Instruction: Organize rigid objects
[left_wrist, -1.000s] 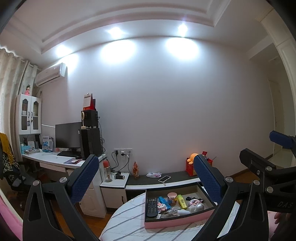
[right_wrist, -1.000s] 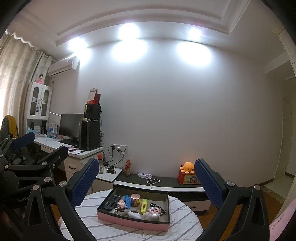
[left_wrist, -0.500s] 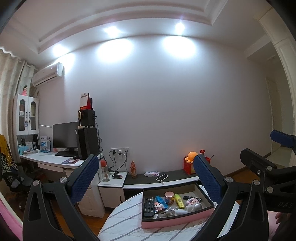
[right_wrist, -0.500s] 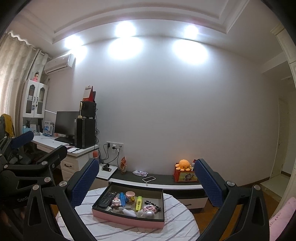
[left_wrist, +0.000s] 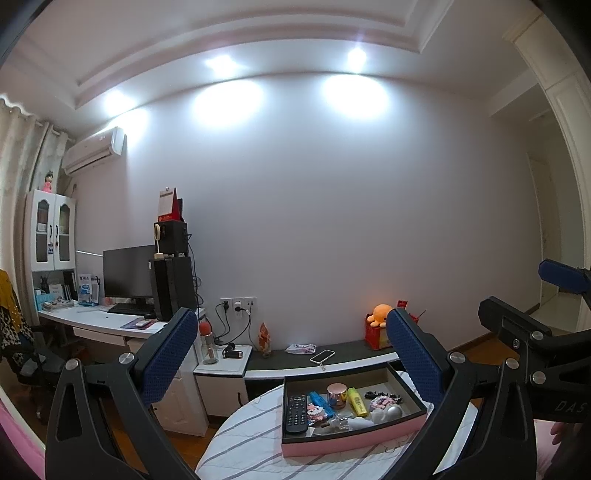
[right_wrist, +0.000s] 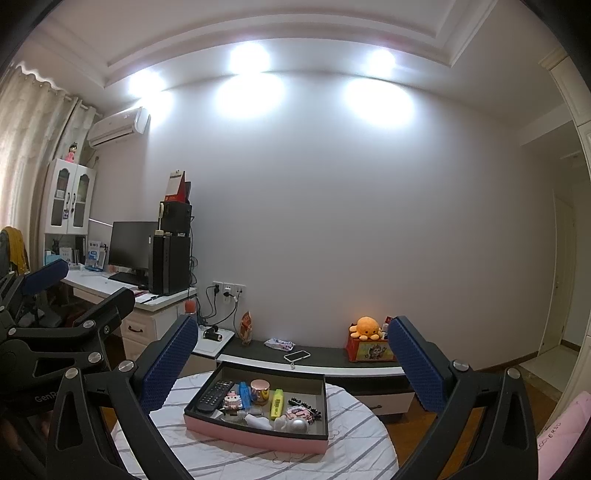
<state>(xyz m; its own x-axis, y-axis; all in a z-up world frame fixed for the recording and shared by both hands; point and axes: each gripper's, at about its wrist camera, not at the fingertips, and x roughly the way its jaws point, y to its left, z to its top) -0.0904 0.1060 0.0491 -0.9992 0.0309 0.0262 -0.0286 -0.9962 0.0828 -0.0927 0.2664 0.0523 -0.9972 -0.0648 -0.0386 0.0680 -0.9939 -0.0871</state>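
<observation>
A pink-sided tray (left_wrist: 351, 441) (right_wrist: 255, 435) sits on a round striped table (left_wrist: 243, 450) (right_wrist: 221, 458). It holds a black remote (left_wrist: 296, 413) (right_wrist: 215, 396), a rose-gold cup (left_wrist: 336, 396) (right_wrist: 261, 391), a yellow highlighter (left_wrist: 357, 401) (right_wrist: 276, 403), a blue item (left_wrist: 320, 401) and small white and pink toys. My left gripper (left_wrist: 288, 354) is open and empty, held above and short of the tray. My right gripper (right_wrist: 291, 360) is open and empty too. Each gripper shows at the edge of the other's view.
A low dark bench (right_wrist: 332, 360) behind the table carries a phone (right_wrist: 296, 355) and an orange plush on a red box (right_wrist: 365, 338). A desk with monitor and tower (right_wrist: 147, 266) stands at left. A pink cushion (right_wrist: 561, 435) is at right.
Both views have tilted upward a little, so the table and tray sit slightly lower and nearer in frame. Both grippers stay open.
</observation>
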